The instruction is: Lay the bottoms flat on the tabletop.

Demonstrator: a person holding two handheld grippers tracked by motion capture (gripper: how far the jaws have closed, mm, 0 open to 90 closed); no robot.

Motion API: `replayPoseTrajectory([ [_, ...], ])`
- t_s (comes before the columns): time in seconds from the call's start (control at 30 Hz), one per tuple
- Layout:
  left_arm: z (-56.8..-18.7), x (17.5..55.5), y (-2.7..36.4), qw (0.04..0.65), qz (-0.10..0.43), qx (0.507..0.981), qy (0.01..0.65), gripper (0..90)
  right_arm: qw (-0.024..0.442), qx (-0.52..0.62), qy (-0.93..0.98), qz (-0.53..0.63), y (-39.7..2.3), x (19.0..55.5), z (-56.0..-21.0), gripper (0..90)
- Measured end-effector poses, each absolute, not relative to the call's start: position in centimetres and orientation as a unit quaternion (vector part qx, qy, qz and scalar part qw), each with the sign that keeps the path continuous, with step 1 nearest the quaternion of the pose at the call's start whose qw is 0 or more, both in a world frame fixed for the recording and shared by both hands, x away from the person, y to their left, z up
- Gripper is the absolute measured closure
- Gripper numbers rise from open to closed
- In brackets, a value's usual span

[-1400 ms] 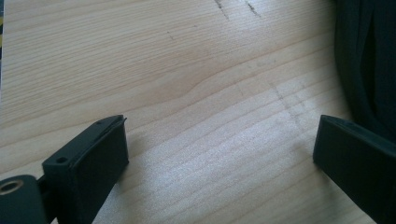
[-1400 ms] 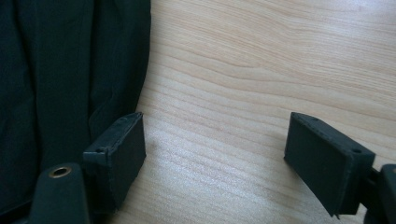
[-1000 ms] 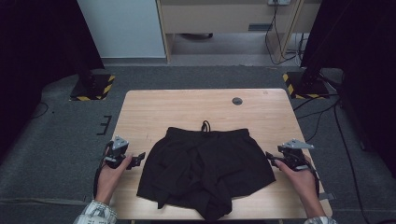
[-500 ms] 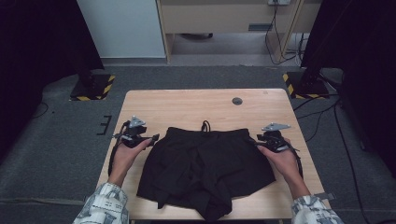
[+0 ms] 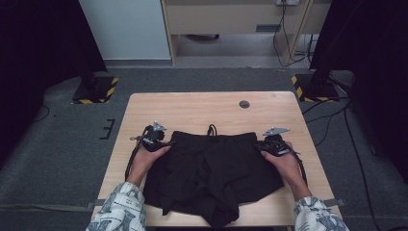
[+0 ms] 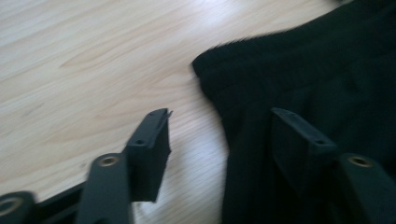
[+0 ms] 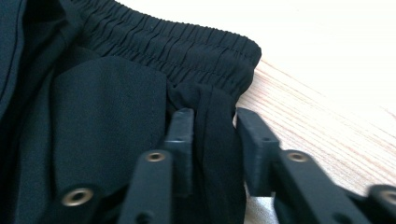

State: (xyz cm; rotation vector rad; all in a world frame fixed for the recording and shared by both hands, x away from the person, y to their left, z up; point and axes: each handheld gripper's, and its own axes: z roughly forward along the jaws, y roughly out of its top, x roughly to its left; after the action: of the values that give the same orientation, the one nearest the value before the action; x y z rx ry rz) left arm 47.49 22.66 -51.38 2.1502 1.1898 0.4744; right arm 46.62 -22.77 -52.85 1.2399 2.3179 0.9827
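Note:
Black shorts (image 5: 211, 173) lie flat on the wooden table (image 5: 192, 108), waistband at the far side with a drawstring (image 5: 211, 129). My left gripper (image 5: 168, 143) is at the waistband's left corner. In the left gripper view its jaws (image 6: 222, 123) have been closing and still stand apart, one fingertip (image 6: 152, 135) on bare wood and the other over the shorts (image 6: 303, 70). My right gripper (image 5: 257, 146) is at the right corner. Its jaws (image 7: 215, 119) have been closing around a raised fold of the shorts (image 7: 107, 93) just below the elastic waistband (image 7: 187, 46).
A small dark round disc (image 5: 244, 104) sits near the table's far edge. Yellow-and-black striped stand bases (image 5: 96, 91) (image 5: 312, 86) rest on the grey floor beyond both far corners. Cables (image 5: 337, 120) run along the floor at the right.
Both hands have moved away from me along the shorts' sides and inward to the waistband corners. Both pairs of jaws have narrowed, the right pair more.

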Motion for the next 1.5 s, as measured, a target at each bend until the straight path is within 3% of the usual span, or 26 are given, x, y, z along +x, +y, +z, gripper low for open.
replayPoseTrajectory([
  [0.2,-52.1,47.6,22.3,0.312,0.162,0.823,0.445,63.9,0.165,0.428,0.817,0.35,-22.8,46.6,-52.8,84.9],
  [0.37,-51.6,47.4,22.0,0.327,0.159,0.821,0.441,86.0,0.17,0.426,0.811,0.364,-22.9,46.5,-52.3,88.3],
  [1.1,-39.9,46.2,21.1,0.419,0.257,0.775,0.398,88.2,0.257,0.383,0.767,0.447,-23.3,46.3,-39.5,89.0],
  [1.5,-37.2,47.3,20.3,0.429,0.266,0.77,0.391,88.3,0.279,0.386,0.752,0.455,-24.0,47.3,-36.3,89.0],
])
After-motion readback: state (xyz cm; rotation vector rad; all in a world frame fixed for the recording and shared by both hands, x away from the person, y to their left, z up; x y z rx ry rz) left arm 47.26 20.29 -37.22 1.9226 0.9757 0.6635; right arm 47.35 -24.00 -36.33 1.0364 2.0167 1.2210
